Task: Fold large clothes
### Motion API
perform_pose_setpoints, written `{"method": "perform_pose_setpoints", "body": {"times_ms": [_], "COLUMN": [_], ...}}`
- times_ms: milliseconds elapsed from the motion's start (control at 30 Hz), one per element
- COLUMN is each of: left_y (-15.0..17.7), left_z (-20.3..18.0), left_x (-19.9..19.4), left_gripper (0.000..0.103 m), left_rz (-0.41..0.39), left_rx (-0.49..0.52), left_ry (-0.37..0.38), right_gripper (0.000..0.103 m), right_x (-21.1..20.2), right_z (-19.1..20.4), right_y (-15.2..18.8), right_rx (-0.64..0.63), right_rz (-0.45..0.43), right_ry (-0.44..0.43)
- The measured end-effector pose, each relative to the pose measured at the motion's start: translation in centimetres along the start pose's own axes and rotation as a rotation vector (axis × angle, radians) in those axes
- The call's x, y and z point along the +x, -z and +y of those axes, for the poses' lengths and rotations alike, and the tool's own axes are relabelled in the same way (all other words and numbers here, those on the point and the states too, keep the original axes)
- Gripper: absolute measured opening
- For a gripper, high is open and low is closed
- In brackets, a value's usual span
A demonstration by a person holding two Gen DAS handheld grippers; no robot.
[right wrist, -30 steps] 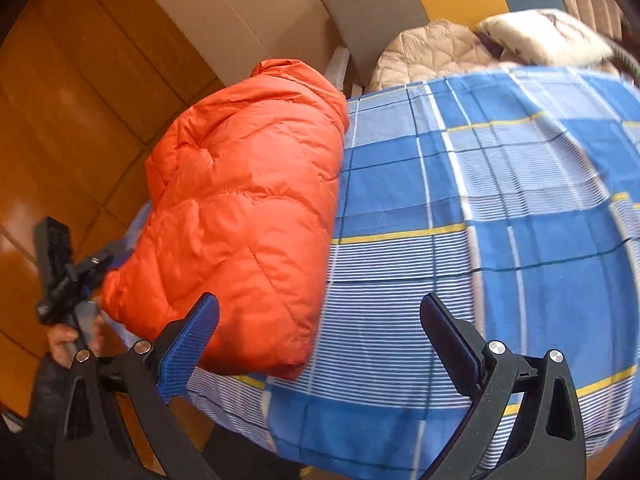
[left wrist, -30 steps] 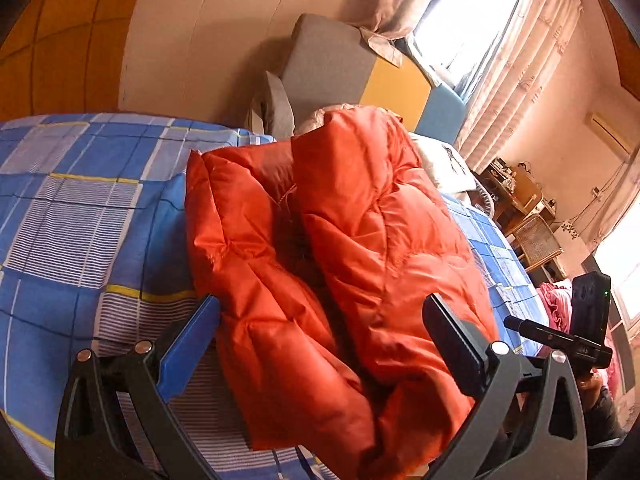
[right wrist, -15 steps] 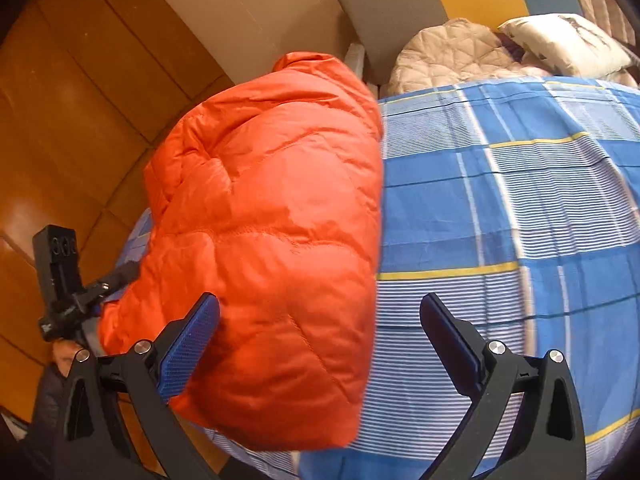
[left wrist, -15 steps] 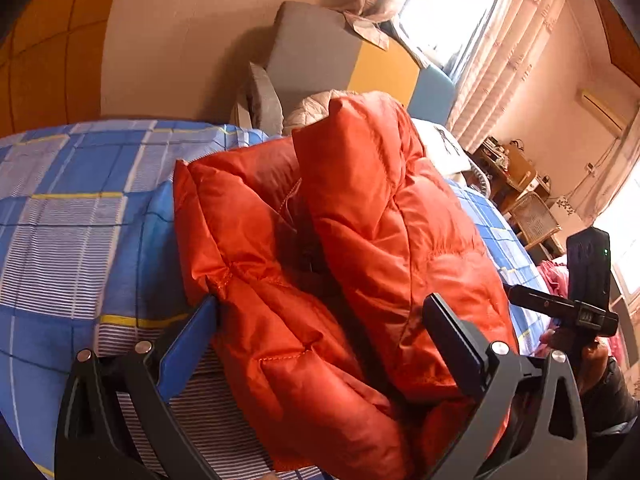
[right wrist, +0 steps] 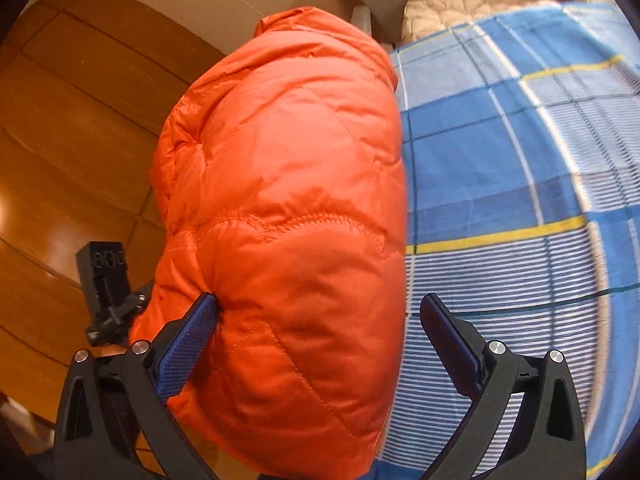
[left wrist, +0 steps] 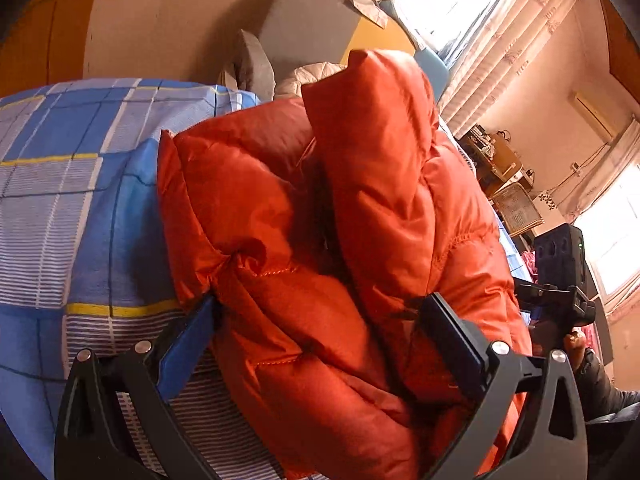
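Note:
A puffy orange down jacket [left wrist: 320,240] lies folded in a thick bundle on a bed with a blue checked sheet [left wrist: 60,184]. My left gripper [left wrist: 320,312] is open, its jaws wide on either side of the bundle's near end, with jacket fabric bulging between them. In the right wrist view the same jacket [right wrist: 288,200] fills the left half. My right gripper [right wrist: 318,312] is open, its left finger pressed against the jacket and its right finger over the sheet [right wrist: 520,200]. Each gripper shows in the other's view, the right one [left wrist: 560,280] and the left one [right wrist: 106,292].
A grey, yellow and blue headboard cushion [left wrist: 312,20] and a beige quilted item [right wrist: 452,4] lie at the bed's head. Curtained windows [left wrist: 460,8] and cluttered furniture [left wrist: 504,168] stand to the right. Wooden floor [right wrist: 60,140] lies beside the bed.
Both grippers have moved in toward the jacket from opposite sides. The jacket now sits between the jaws of each, and looms larger in both views.

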State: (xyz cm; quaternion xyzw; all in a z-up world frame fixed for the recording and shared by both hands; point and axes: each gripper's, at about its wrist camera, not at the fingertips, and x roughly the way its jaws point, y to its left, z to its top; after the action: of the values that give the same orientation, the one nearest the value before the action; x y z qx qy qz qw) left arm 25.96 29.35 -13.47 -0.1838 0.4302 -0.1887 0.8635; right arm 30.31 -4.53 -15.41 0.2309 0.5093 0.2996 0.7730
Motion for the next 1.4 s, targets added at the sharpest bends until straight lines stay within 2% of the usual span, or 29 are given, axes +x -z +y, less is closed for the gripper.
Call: {"method": "perform_pose_setpoints", "body": {"times_ms": [267, 333, 400, 467, 533, 567, 633, 800, 933, 1200, 1400], "left_y": [0.7, 0.9, 1.3, 1.5, 1.4, 1.4, 1.1, -0.2, -1.9, -5.2, -5.2], "left_z": [1.6, 1.9, 2.0, 2.0, 1.6, 1.3, 0.8, -1.2, -4.6, -13.5, -18.3], "left_x": [0.9, 1.0, 1.0, 0.9, 0.6, 0.5, 0.4, 0.0, 0.5, 3.5, 8.4], "left_gripper": [0.082, 0.074, 0.066, 0.054, 0.039, 0.037, 0.031, 0.028, 0.027, 0.027, 0.025], "left_rz": [-0.032, -0.041, -0.062, -0.086, -0.113, -0.123, -0.139, -0.174, -0.186, -0.154, -0.057], "left_rx": [-0.028, -0.04, -0.055, -0.068, -0.081, -0.081, -0.084, -0.061, -0.007, 0.133, 0.183], "left_ry": [0.07, 0.094, 0.126, 0.162, 0.207, 0.22, 0.238, 0.27, 0.304, 0.361, 0.341], "right_gripper": [0.098, 0.094, 0.086, 0.067, 0.053, 0.047, 0.041, 0.034, 0.031, 0.03, 0.03], "right_x": [1.8, 2.1, 2.0, 1.7, 1.0, 0.6, -0.2, -2.9, -6.4, -14.5, -17.0], "right_z": [0.4, 0.7, 1.2, 1.8, 2.7, 3.3, 4.7, 7.2, 7.7, 3.8, -1.1], "right_y": [-0.1, -0.1, 0.1, 0.3, 0.4, 0.3, 0.3, 0.2, 0.0, 0.5, 0.9], "right_rx": [-0.004, -0.011, -0.031, -0.061, -0.102, -0.125, -0.181, -0.289, -0.342, -0.331, -0.274], "right_rz": [0.044, 0.045, 0.039, 0.027, 0.005, -0.006, -0.025, -0.086, -0.157, -0.28, -0.285], "right_ry": [-0.057, -0.057, -0.049, -0.034, -0.008, 0.007, 0.034, 0.071, 0.109, 0.197, 0.291]}}
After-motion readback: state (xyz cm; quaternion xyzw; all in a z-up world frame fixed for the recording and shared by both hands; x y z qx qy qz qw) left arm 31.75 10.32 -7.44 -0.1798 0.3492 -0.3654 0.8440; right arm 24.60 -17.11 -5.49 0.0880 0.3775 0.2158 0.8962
